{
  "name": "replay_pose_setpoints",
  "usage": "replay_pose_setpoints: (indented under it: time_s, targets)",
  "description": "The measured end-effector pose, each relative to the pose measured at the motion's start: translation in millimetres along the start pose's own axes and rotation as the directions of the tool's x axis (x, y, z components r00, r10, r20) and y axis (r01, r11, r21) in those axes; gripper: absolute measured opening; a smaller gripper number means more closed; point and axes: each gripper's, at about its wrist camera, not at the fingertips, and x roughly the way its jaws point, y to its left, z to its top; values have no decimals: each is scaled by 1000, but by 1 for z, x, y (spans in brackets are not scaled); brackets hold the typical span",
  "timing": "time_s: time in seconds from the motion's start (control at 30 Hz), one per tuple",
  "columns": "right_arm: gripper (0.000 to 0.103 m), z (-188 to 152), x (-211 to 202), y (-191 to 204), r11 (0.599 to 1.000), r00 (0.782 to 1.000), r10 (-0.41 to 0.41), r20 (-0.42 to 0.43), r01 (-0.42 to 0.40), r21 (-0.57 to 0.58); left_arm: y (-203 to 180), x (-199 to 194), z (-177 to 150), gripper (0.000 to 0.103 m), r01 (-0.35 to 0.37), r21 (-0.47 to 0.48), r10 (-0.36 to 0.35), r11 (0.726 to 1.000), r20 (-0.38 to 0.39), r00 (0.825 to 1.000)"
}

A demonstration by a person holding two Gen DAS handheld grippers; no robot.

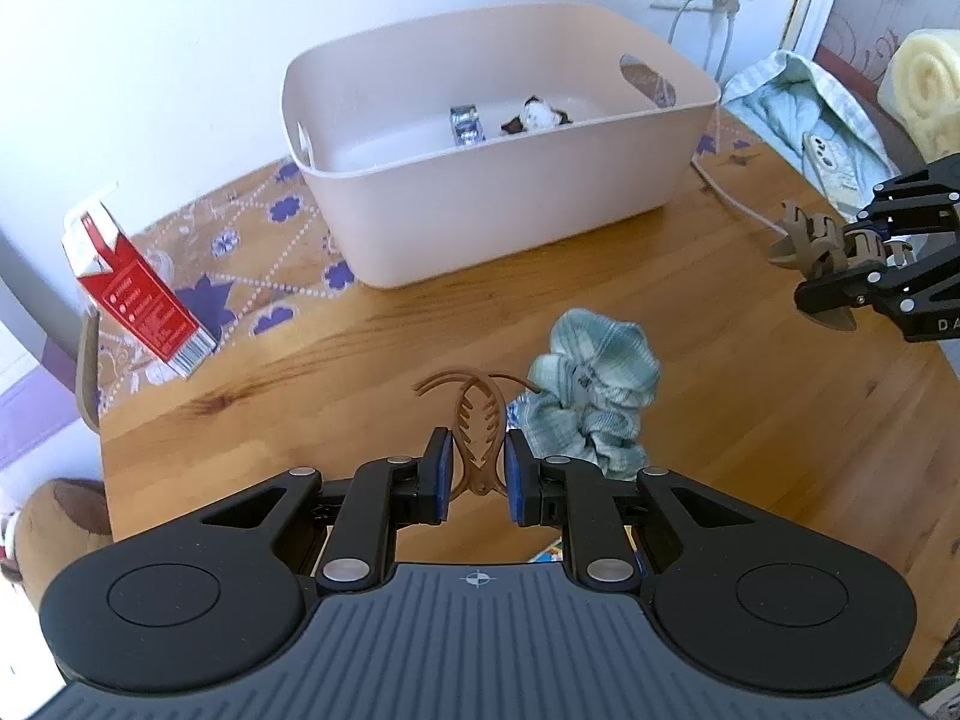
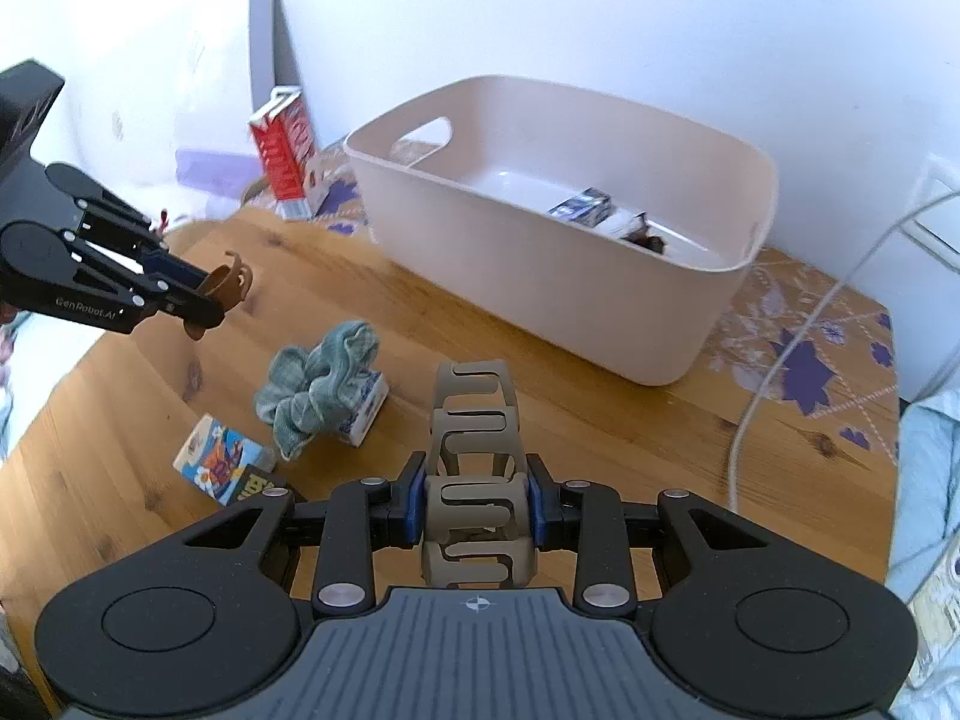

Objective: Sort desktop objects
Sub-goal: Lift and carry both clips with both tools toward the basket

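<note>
Nearest the lens, your left gripper [image 1: 474, 471] had its blue pads pinching a thin brown hair clip [image 1: 478, 420], held above the wooden table [image 1: 750, 420]; your right gripper [image 2: 477, 495] was pressed onto a bulkier taupe claw clip [image 2: 474, 468], also lifted off the table. Items from left to right, as your right wrist view listed them: one red and white carton [image 2: 287, 165], standing at the far left table edge near the wall; one small illustrated box [image 2: 219, 465], flat on the wood; one teal checked scrunchie [image 2: 318, 393], draped partly over a small blue and white box [image 2: 367, 414]; one pale pink bin [image 2: 540, 264], set on a patterned mat with purple flowers [image 2: 804, 372], containing a small silver and blue packet [image 2: 582, 207] touching a dark and white item [image 2: 636, 231] too small to identify; one white cable [image 2: 780, 360], trailing over the right side of the table.
</note>
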Motion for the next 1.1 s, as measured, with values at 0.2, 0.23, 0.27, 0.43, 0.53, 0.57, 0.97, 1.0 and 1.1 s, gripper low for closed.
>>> replay_pose_setpoints:
  time_s: [0.2, 0.23, 0.27, 0.43, 0.53, 0.57, 0.97, 1.0, 1.1]
  targets:
    - [30, 6, -23, -14, 999, 998, -22, 57, 20, 38, 4, -14, 15, 18, -12, 16, 11, 1000, 39, 999]
    - [30, 9, -27, -16, 999, 997, -27, 67, 24, 44, 6, -16, 18, 18, -13, 20, 12, 1000, 46, 999]
    - [30, 12, -30, -19, 998, 996, -31, 78, 27, 50, 8, -18, 22, 18, -15, 22, 14, 1000, 55, 998]
    - [30, 30, -45, -30, 997, 991, -40, 131, 32, 65, 14, -28, 43, 18, -26, 22, 24, 999, 99, 995]
    - [31, 42, -51, -35, 997, 986, -44, 161, 34, 66, 18, -33, 57, 18, -35, 25, 32, 999, 124, 992]
    - [31, 47, -51, -37, 997, 985, -44, 169, 34, 67, 19, -34, 63, 18, -38, 25, 35, 999, 132, 991]
    - [31, 91, -37, -54, 993, 972, -49, 228, 24, 113, 31, -30, 120, 18, -70, 6, 67, 998, 224, 972]
    - [31, 95, -35, -55, 993, 971, -51, 232, 24, 117, 32, -29, 123, 18, -75, 7, 71, 997, 236, 969]
    - [31, 105, -26, -59, 991, 968, -62, 242, 30, 134, 29, -18, 135, 18, -100, 31, 88, 995, 256, 963]
